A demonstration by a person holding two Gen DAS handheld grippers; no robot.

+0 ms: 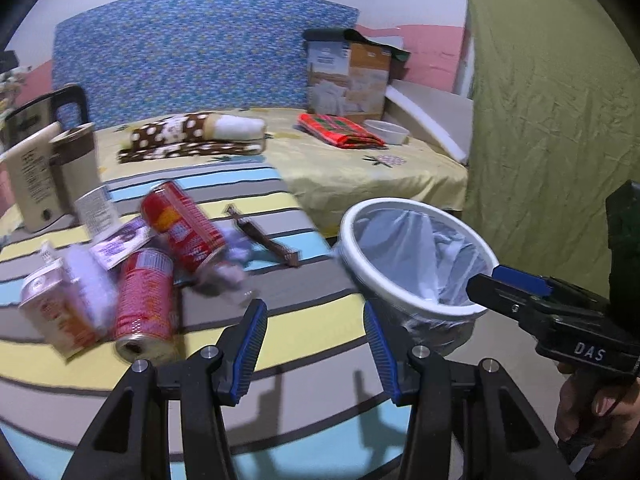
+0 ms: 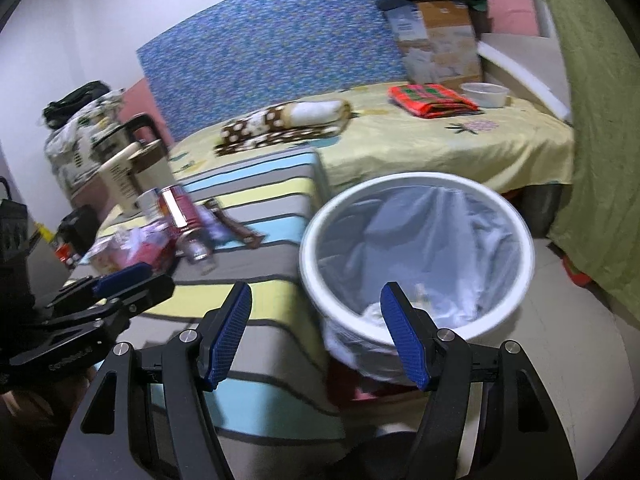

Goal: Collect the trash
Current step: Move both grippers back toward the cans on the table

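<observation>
Trash lies on the striped cloth (image 1: 304, 324): two red cans (image 1: 182, 226) (image 1: 144, 304), a pink carton (image 1: 56, 308), crumpled white paper (image 1: 90, 280), a printed card (image 1: 118, 242) and a brown wrapper (image 1: 266, 242). The same pile shows in the right wrist view (image 2: 176, 228). A white bin (image 2: 416, 248) with a clear liner stands beside the table; it also shows in the left wrist view (image 1: 416, 256). My left gripper (image 1: 316, 312) is open and empty above the cloth, right of the cans. My right gripper (image 2: 316, 296) is open and empty by the bin's near rim.
A cream bottle (image 1: 32, 176) and a kettle (image 1: 76, 152) stand behind the trash. Beyond is a bed (image 1: 360, 164) with a rolled brown blanket (image 1: 196, 136), a red packet (image 1: 340, 130), a white bowl (image 1: 386, 132) and a cardboard box (image 1: 348, 76). A green curtain (image 1: 552, 120) hangs at right.
</observation>
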